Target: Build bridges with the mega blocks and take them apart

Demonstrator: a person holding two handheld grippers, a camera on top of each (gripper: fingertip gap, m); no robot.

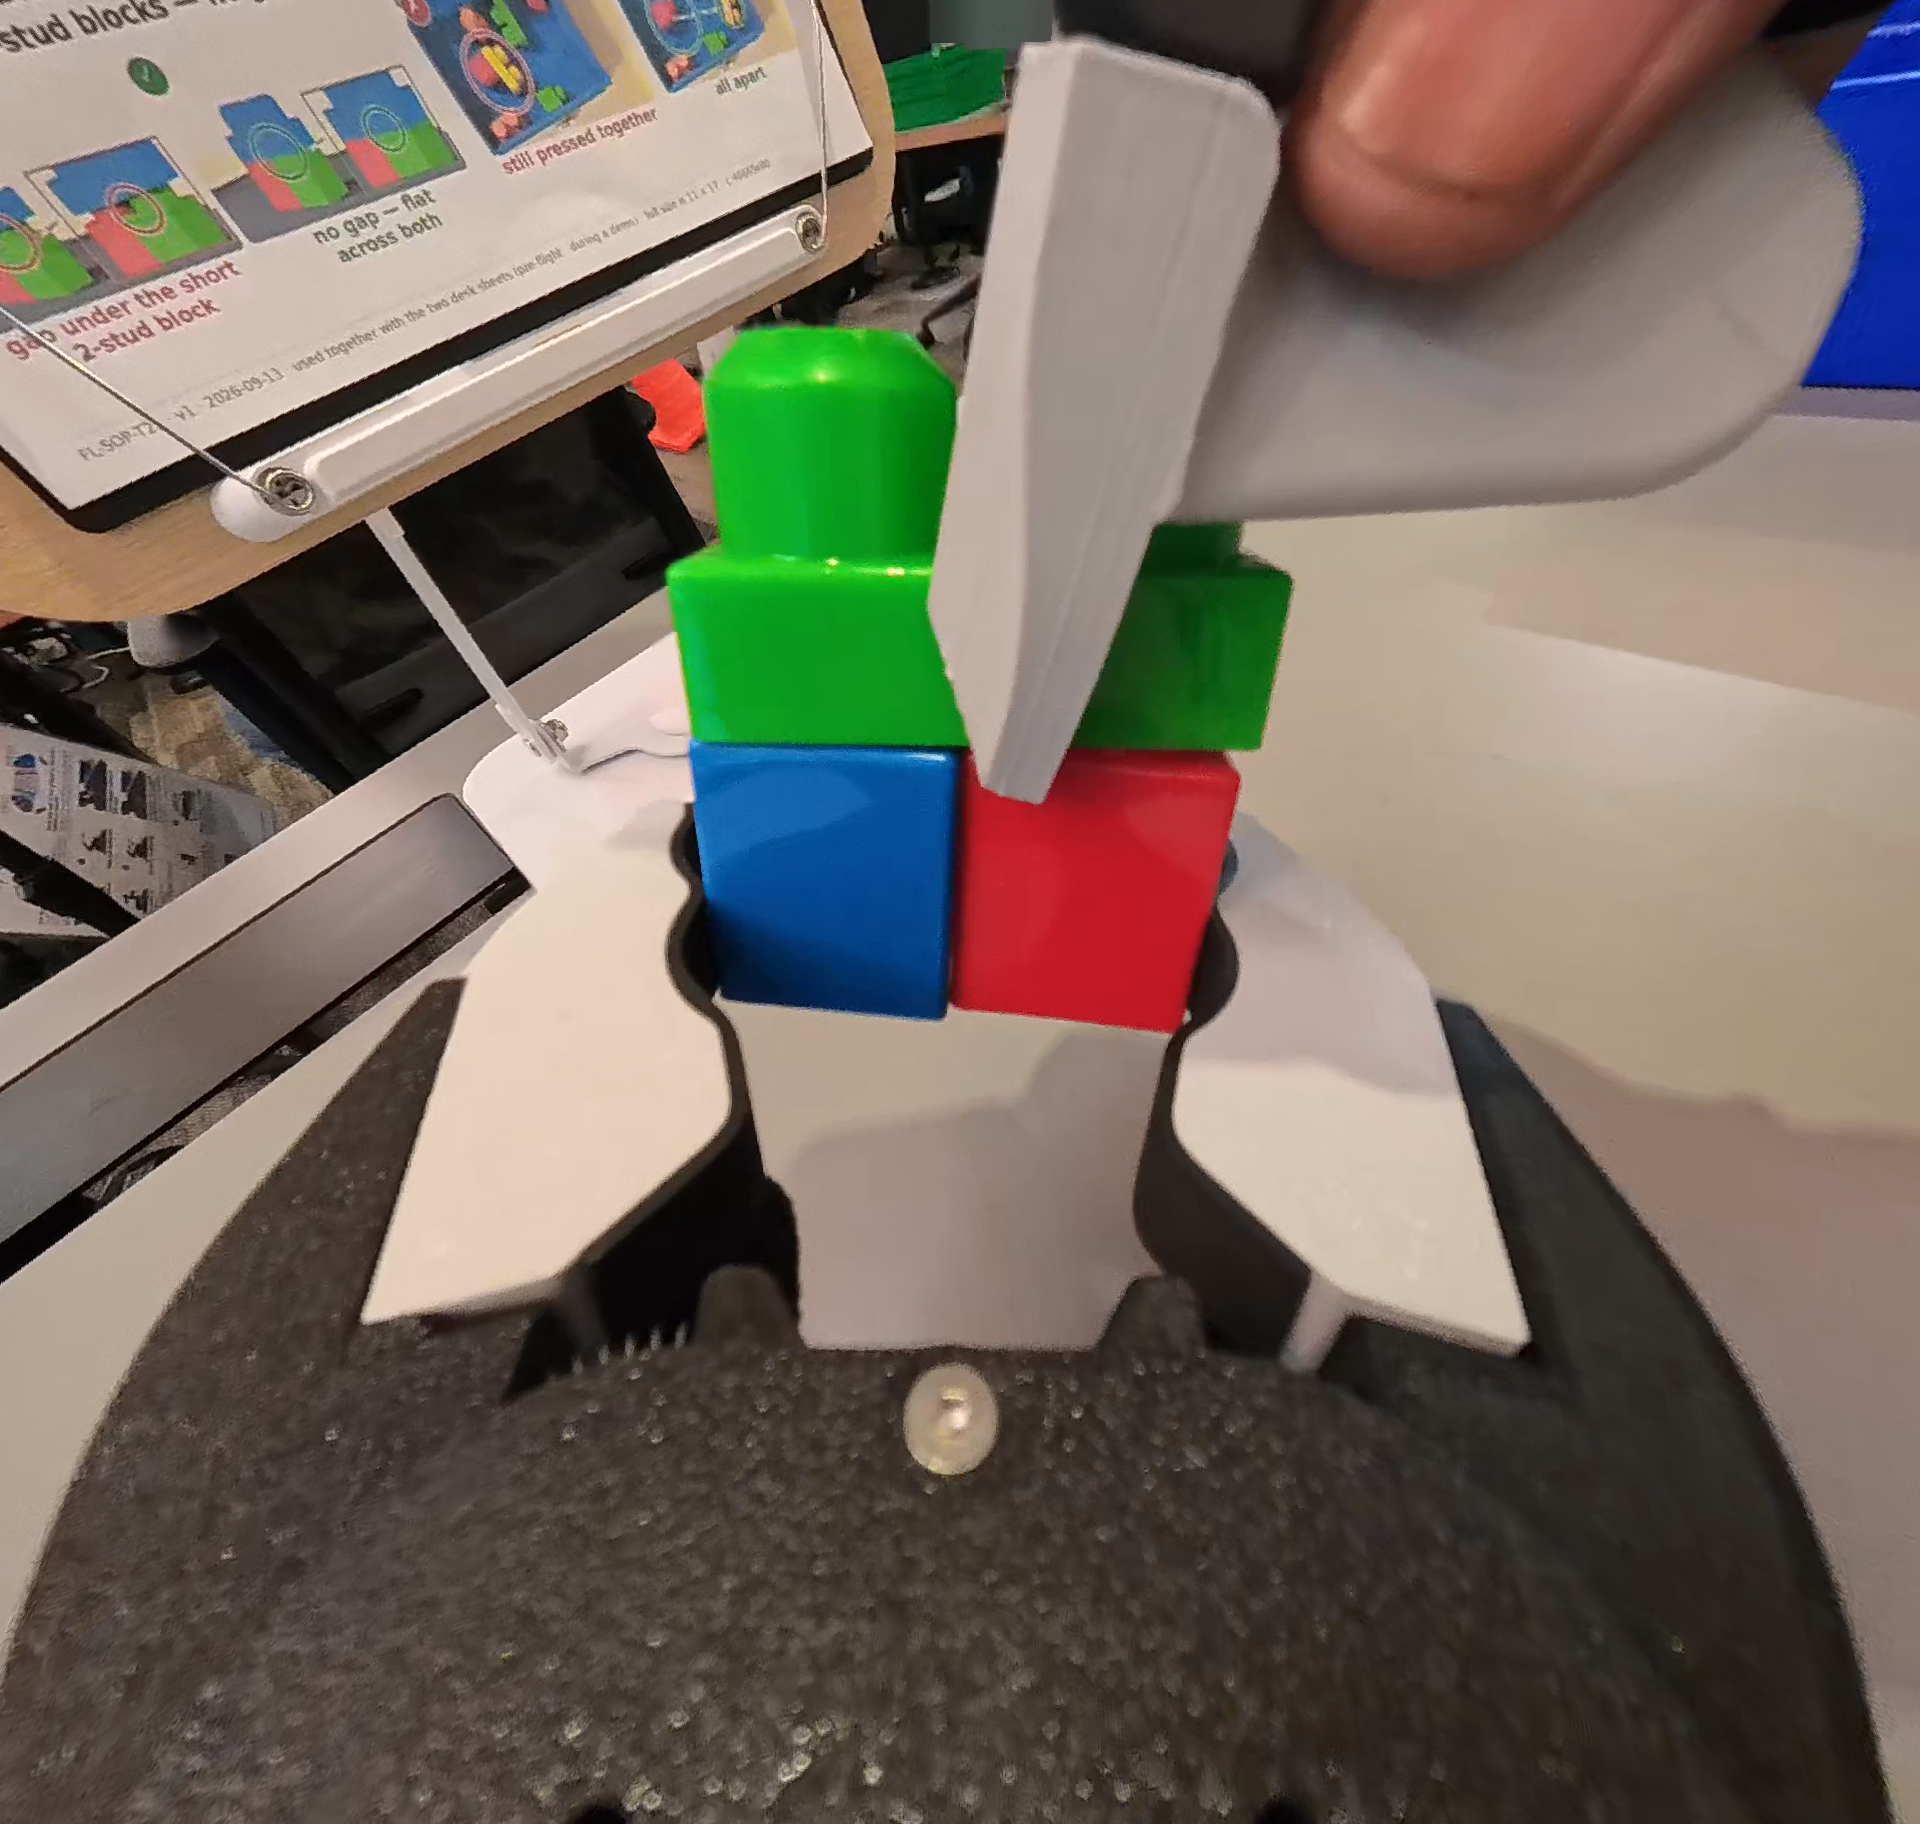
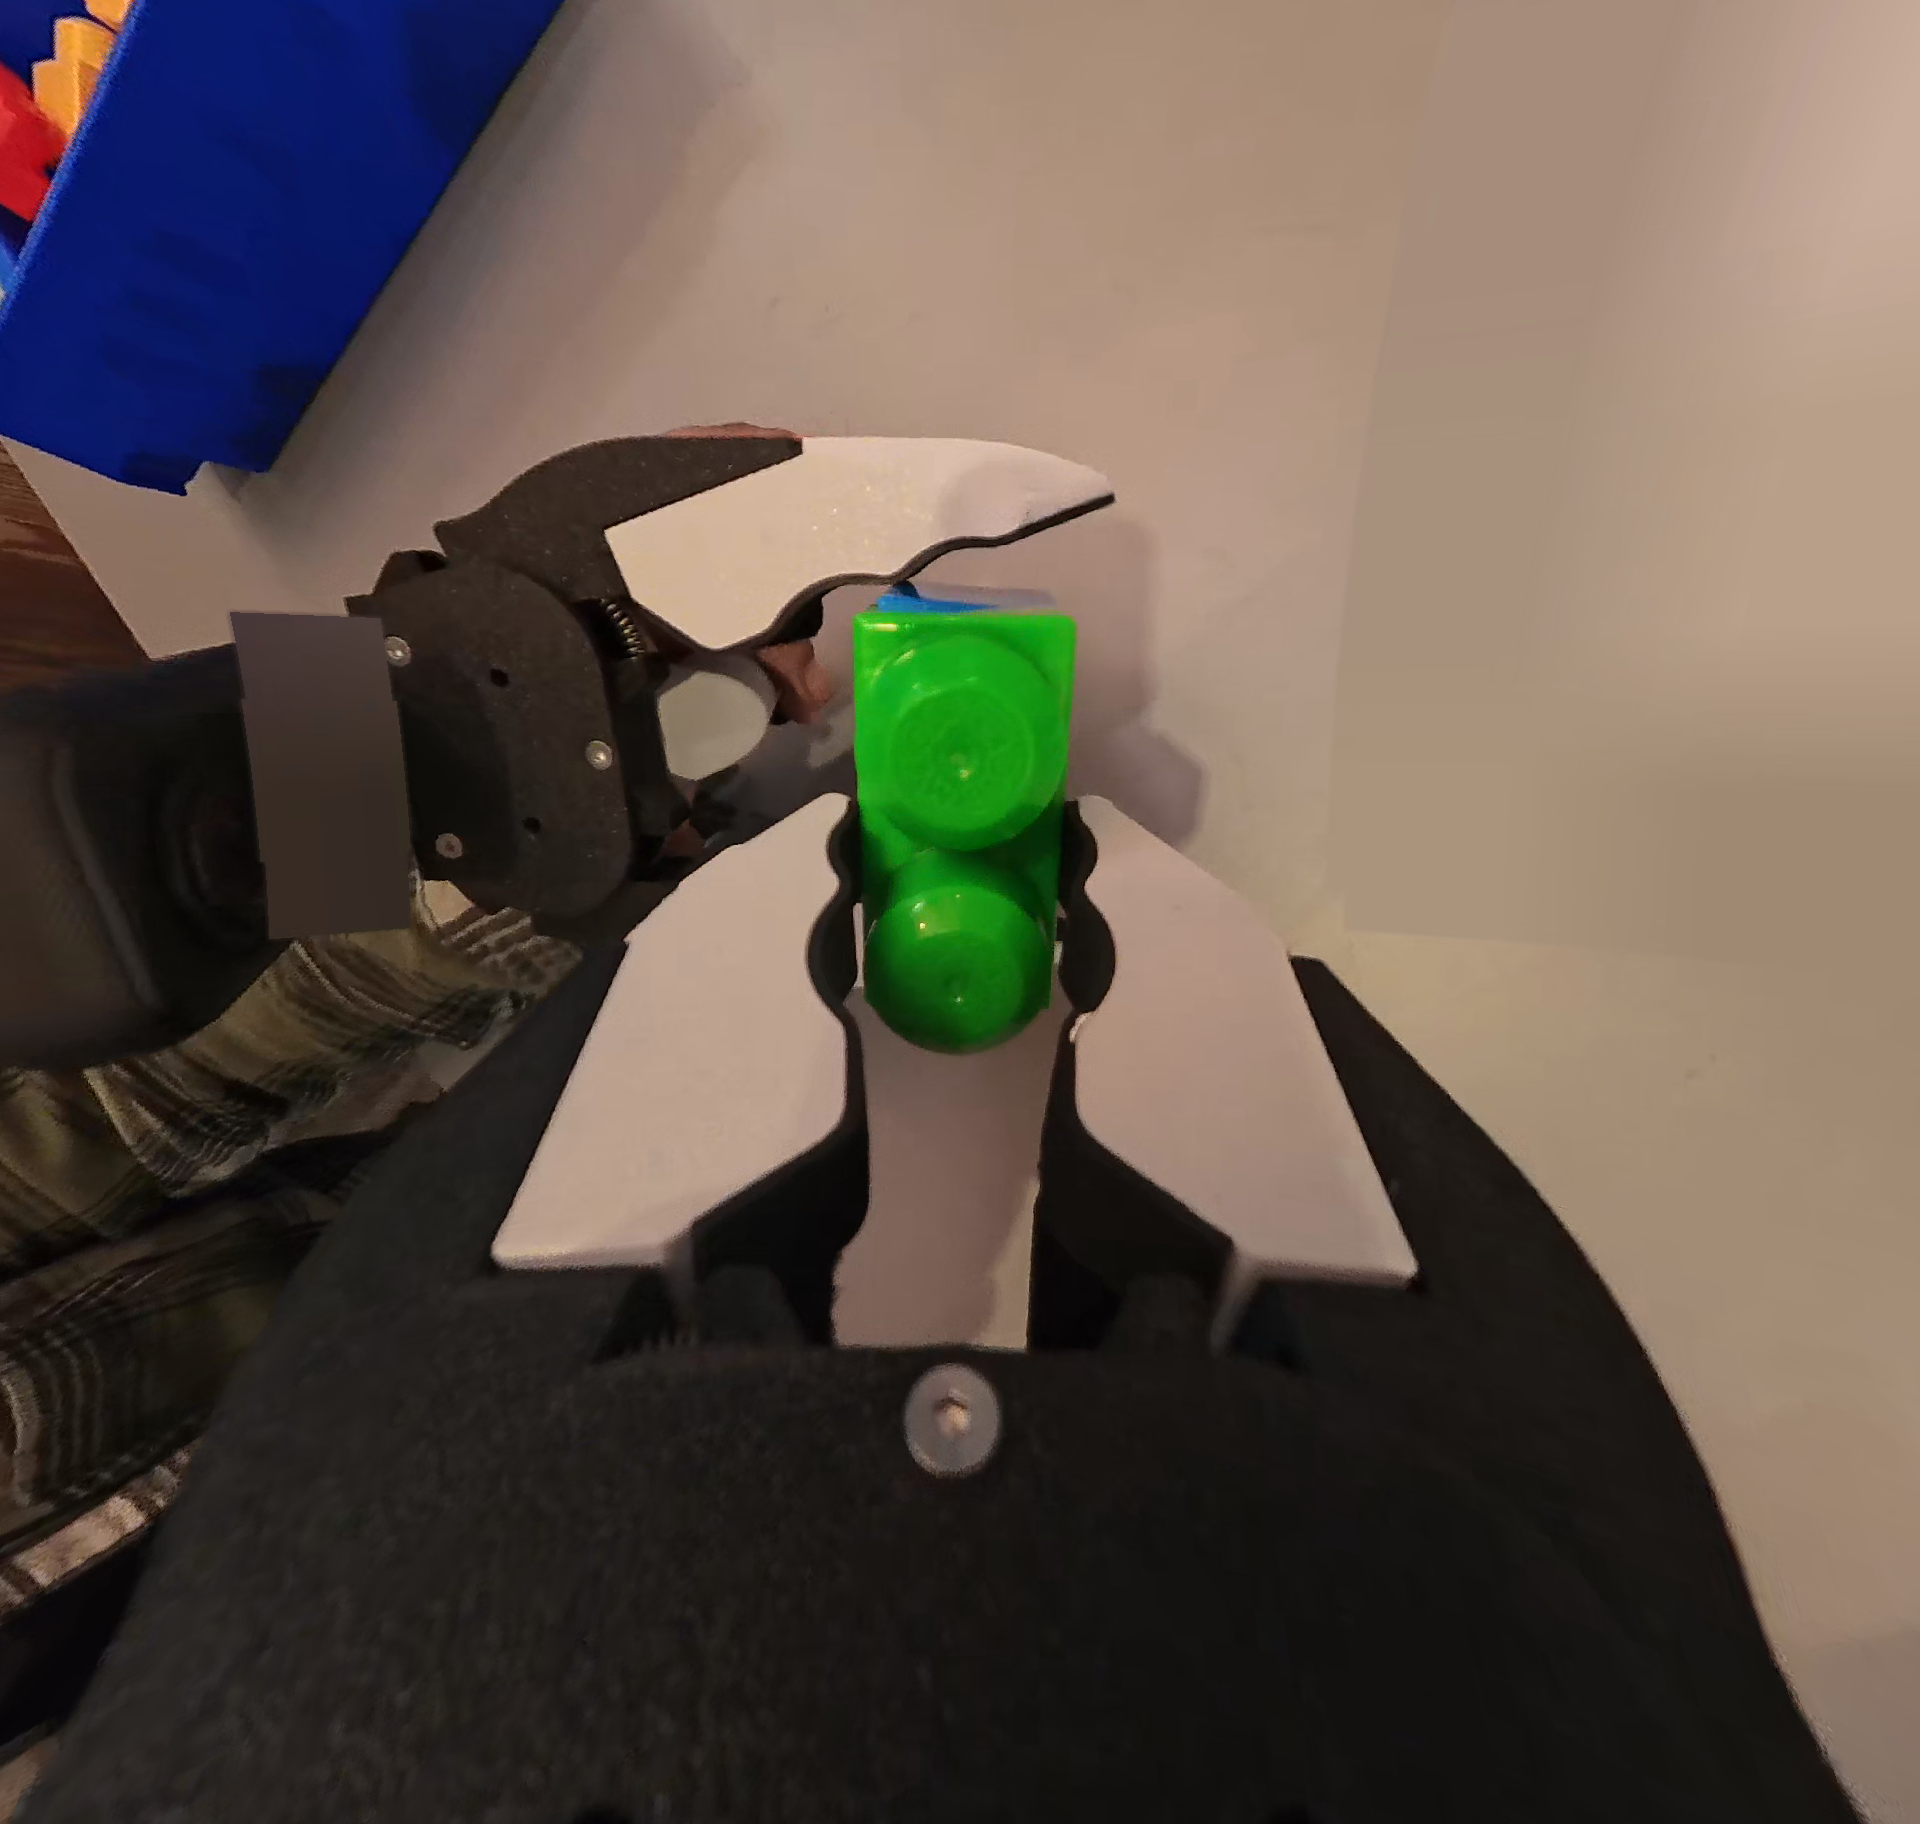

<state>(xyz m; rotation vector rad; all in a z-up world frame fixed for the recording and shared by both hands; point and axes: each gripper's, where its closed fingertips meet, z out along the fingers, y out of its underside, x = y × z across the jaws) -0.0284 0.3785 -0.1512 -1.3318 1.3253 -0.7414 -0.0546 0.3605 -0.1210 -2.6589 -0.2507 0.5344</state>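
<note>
A green two-stud block (image 1: pixel 810 652) sits across a blue block (image 1: pixel 831 881) and a red block (image 1: pixel 1091 891) that stand side by side. My left gripper (image 1: pixel 956 901) is shut on the blue and red pair, one finger at each outer end. The stack looks lifted off the white table (image 1: pixel 1558 787). My right gripper (image 2: pixel 961 860) comes from above and is shut on the green block (image 2: pixel 961 735) at its near stud, over the red block. One of its fingers (image 1: pixel 1039 527) crosses the green block's front in the left wrist view. The left gripper's far finger (image 2: pixel 831 527) shows beside the blue block (image 2: pixel 966 598).
A blue bin (image 2: pixel 260 195) with loose red and yellow blocks stands at the far left of the right wrist view. An instruction board (image 1: pixel 416 164) on a stand rises behind the stack at left. A person's thumb (image 1: pixel 1507 91) and sleeve (image 2: pixel 208 1151) are close by. There is about 4 cm between the tips of the two grippers.
</note>
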